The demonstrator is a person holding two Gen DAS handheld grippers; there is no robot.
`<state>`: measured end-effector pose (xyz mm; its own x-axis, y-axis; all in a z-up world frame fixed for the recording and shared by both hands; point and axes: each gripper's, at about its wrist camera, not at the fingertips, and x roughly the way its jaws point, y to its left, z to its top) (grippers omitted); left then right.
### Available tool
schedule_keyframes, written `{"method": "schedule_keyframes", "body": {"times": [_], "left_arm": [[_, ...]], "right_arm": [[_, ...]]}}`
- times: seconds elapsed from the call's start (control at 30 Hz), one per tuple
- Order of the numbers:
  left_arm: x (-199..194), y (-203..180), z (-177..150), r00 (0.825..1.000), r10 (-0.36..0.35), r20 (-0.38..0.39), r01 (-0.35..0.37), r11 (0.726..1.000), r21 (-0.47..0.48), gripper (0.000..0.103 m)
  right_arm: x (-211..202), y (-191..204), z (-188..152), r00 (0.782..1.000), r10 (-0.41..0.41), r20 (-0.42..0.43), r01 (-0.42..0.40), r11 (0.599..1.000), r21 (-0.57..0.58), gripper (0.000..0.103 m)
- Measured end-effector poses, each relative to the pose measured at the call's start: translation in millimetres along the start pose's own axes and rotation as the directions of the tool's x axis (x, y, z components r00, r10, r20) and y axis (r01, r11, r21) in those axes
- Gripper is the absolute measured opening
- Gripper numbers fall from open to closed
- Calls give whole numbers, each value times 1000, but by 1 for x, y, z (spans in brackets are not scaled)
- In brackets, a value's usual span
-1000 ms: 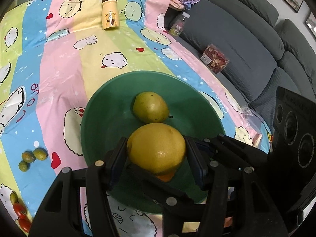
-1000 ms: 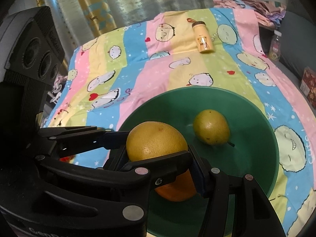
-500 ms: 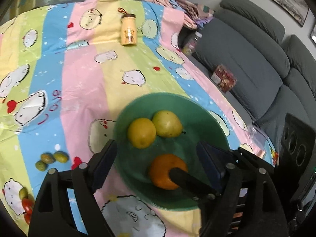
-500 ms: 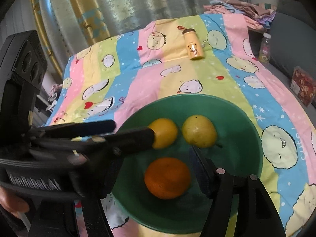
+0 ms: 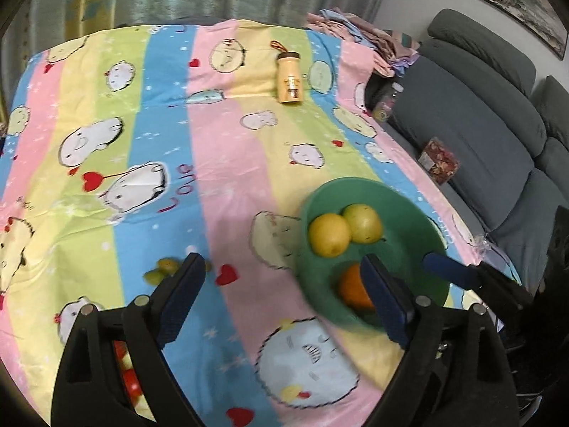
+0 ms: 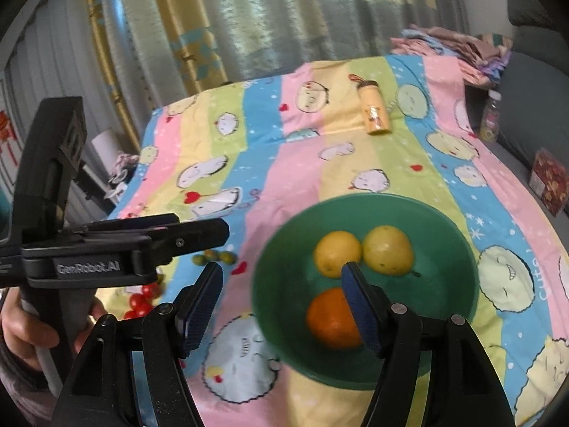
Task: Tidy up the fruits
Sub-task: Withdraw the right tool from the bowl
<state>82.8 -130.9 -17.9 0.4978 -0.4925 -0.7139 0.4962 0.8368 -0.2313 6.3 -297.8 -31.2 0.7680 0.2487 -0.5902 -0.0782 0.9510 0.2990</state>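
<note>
A green bowl (image 5: 409, 210) (image 6: 444, 227) holds a yellow lemon (image 5: 329, 235) (image 6: 336, 254), a yellow-green pear (image 5: 363, 223) (image 6: 388, 249) and an orange (image 5: 352, 290) (image 6: 329, 318). My left gripper (image 5: 282, 270) is open and empty, above the cloth left of the bowl. My right gripper (image 6: 282, 281) is open and empty over the bowl's left rim. Small green fruits (image 5: 161, 270) (image 6: 215, 257) and red cherry tomatoes (image 6: 142, 300) (image 5: 128, 377) lie on the cloth to the left.
A yellow bottle (image 5: 290, 78) (image 6: 373, 114) lies at the far side of the striped cartoon cloth (image 5: 213, 160). A grey sofa (image 5: 480, 124) with a red box (image 5: 439, 165) and a small bottle (image 5: 386, 103) is on the right. Folded clothes (image 6: 455, 46) lie at the back.
My left gripper let go of the lemon into the bowl, opened wide and pulled back up and to the left. My right gripper released the orange and also drew back.
</note>
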Motion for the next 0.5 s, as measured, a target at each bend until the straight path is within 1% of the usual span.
{"method": "schedule_keyframes", "body": {"times": [0.17, 0.2, 0.23, 0.27, 0.3, 0.37, 0.5], "left_arm": [[-16, 20, -10, 999, 28, 24, -27, 999, -24, 90], [-19, 23, -12, 999, 31, 28, -30, 999, -29, 92], [-22, 27, -14, 999, 33, 33, -32, 999, -36, 98], [-24, 31, -16, 998, 38, 40, -36, 998, -46, 101], [-28, 36, -18, 998, 42, 52, -39, 997, -59, 102], [-34, 44, -22, 997, 44, 63, -40, 996, -75, 102], [-43, 62, -29, 995, 71, 72, -63, 992, -110, 102]], "right_arm": [[1, 19, -1, 1000, 29, -5, -29, 999, -40, 70], [2, 22, -1, 999, 33, -6, -33, 998, -46, 71], [2, 26, -2, 999, 35, -9, -36, 998, -52, 71], [3, 29, -2, 999, 39, -12, -40, 997, -59, 72], [4, 33, -3, 999, 43, -15, -44, 997, -67, 76], [5, 39, -3, 999, 45, -15, -46, 996, -77, 80], [8, 51, -5, 998, 63, -23, -65, 994, -93, 81]]}}
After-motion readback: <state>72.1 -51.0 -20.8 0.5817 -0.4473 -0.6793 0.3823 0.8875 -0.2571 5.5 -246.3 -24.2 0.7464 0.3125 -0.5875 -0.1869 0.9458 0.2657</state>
